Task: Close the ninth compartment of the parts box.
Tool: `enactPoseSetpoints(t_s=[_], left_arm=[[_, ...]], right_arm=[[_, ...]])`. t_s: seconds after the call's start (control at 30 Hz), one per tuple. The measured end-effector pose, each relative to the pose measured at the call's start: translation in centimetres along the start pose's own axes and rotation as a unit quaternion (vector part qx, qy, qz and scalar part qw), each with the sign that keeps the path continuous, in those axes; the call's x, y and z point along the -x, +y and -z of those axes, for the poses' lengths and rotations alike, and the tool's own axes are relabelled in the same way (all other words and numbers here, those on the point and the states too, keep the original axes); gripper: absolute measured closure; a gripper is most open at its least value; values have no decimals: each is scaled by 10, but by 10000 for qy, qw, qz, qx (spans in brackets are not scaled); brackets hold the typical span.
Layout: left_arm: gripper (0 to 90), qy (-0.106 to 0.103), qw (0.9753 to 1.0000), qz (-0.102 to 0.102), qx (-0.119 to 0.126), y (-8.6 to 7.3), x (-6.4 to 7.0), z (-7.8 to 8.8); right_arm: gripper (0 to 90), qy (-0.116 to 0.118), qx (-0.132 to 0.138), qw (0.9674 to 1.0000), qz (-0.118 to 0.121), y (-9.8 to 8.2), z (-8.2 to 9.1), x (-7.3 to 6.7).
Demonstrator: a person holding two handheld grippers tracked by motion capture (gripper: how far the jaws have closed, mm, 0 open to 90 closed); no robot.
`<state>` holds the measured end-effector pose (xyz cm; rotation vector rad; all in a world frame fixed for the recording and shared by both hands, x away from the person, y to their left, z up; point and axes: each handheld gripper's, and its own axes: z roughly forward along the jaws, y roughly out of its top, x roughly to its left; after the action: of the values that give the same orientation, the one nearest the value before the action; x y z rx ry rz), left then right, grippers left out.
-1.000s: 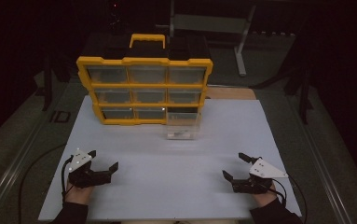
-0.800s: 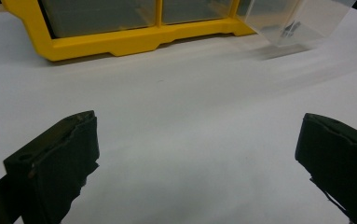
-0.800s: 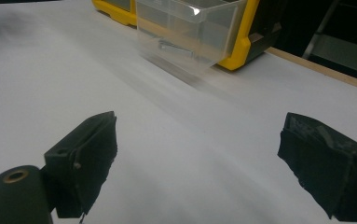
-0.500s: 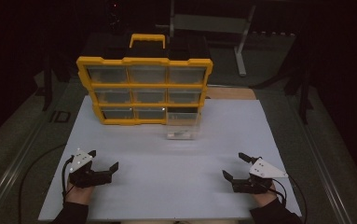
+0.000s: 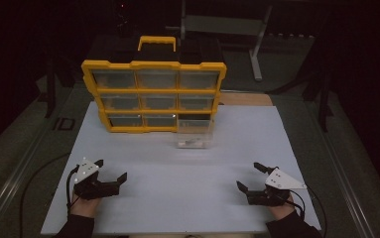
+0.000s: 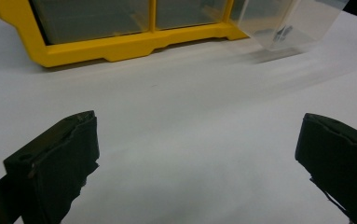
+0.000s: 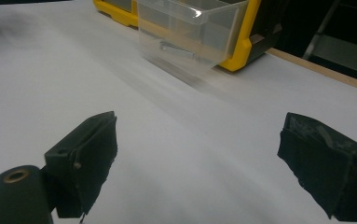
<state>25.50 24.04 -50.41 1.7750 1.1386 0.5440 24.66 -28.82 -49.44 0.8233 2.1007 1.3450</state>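
Note:
A yellow organiser (image 5: pixel 153 94) with a black handle and several clear drawers stands at the back of the white table (image 5: pixel 177 188). Its bottom right slot is dark and has no drawer in it. One clear drawer (image 5: pixel 194 136) sits on the table just in front of that slot, with small metal parts inside (image 7: pixel 176 50). My left gripper (image 5: pixel 110 171) rests open near the front left, nothing between its jaws. My right gripper (image 5: pixel 251 177) rests open near the front right, also holding nothing. The clear drawer (image 6: pixel 288 23) and the organiser's frame (image 6: pixel 129 44) lie ahead in the left gripper view.
A wooden strip (image 5: pixel 244 99) edges the table's back right. Metal stands (image 5: pixel 257 44) rise in the dark behind the organiser. Cables trail from both grippers toward the front edge. White surface stretches between the grippers and the drawer.

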Motion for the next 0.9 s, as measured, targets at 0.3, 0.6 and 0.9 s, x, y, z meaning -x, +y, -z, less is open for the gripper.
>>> enactPoseSetpoints(t_s=[0.3,0.6,0.9], left_arm=[[1,-10,10000,-19,2,0,1,0],[0,-17,10000,3,19,0,0,2],[1,-14,10000,13,50,1,-1,3]], right_arm=[[114,-30,35,10000,-12,2,3,0],[114,-76,52,10000,21,8,6,-2],[114,-192,126,9997,14,22,13,-4]])
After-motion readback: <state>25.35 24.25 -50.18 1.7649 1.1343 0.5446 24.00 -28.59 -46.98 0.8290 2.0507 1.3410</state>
